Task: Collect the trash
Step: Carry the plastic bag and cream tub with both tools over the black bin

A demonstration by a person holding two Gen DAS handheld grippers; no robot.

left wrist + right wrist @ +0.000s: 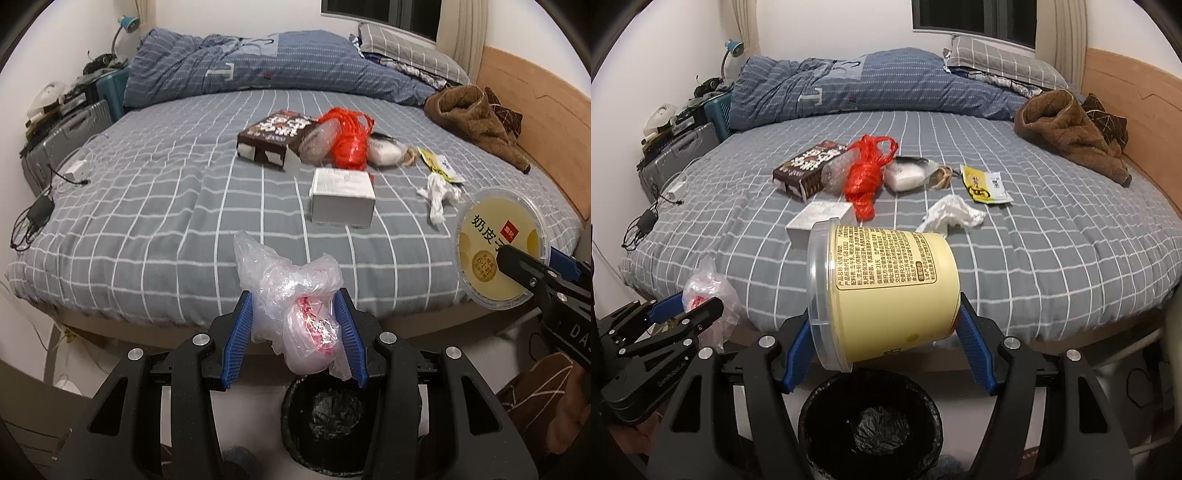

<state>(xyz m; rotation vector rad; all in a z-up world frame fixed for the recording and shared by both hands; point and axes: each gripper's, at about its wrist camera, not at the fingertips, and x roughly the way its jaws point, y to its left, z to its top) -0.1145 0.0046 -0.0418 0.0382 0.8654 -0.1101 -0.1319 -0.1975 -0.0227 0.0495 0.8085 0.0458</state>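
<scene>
Bed edge (207,317) runs just beyond both grippers; open floor gap w/ black bin (870,424) sits right below them, mouth clear, black liner inside. Left gripper (295,332) – jaws narrow, blue pads pinching a crumpled clear plastic bag (295,306), hanging just above bin rim. Right gripper (882,343) – jaws wider, clamped on yellow tub (882,288), tipped on its side, lid facing left, over the bin. More trash on bed: brown box (273,138), red bag (349,142), white box (341,197), tissue (955,214).
</scene>
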